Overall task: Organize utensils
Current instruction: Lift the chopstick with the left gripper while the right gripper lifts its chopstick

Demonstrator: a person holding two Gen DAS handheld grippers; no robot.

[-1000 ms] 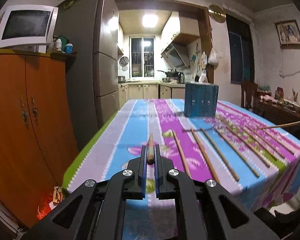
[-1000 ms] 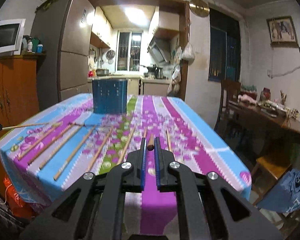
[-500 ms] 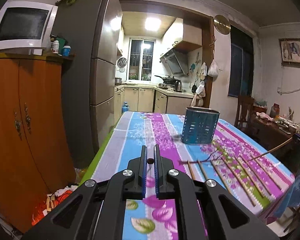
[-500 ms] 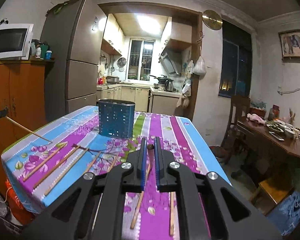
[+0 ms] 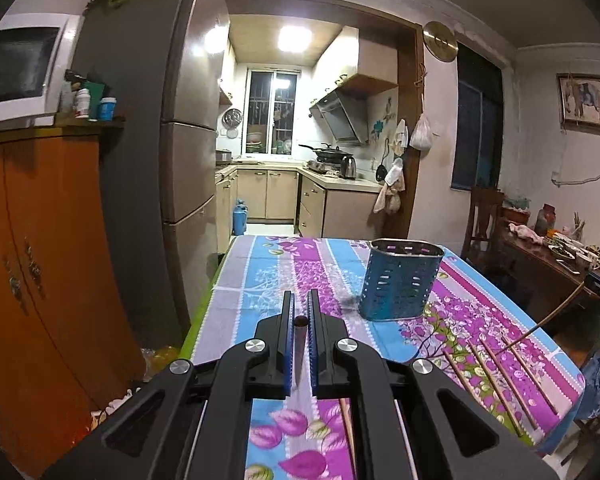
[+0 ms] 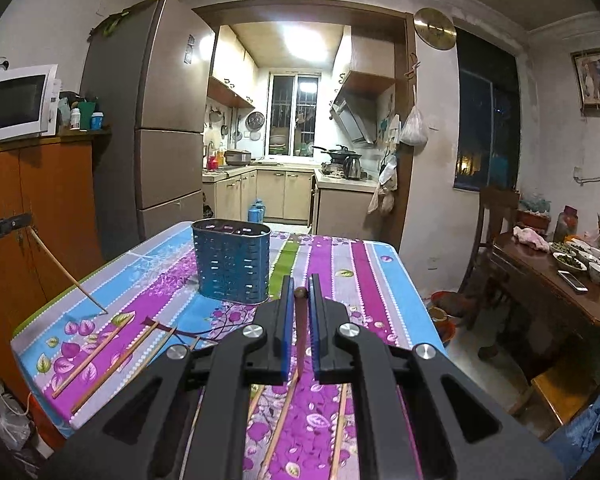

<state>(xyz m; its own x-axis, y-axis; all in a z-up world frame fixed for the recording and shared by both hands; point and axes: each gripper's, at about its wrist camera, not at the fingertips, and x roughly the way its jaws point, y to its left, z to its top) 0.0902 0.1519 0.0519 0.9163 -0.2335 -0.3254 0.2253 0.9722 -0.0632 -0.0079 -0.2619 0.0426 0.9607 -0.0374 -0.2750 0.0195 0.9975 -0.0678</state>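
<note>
My left gripper is shut on a wooden chopstick, seen end-on between the jaws, held above the table. My right gripper is shut on another chopstick, also lifted. The blue perforated utensil holder stands upright ahead and to the right in the left wrist view, and ahead left in the right wrist view. Several chopsticks lie on the floral tablecloth, also in the right wrist view. The right-held chopstick shows at the left view's right edge.
The table has a striped floral cloth. An orange cabinet with a microwave and a fridge stand to the left. A wooden side table with dishes and a chair stand to the right. The kitchen doorway is behind.
Both grippers have risen from the table with their chopsticks and tilted up. The holder now sits lower and nearer in both views.
</note>
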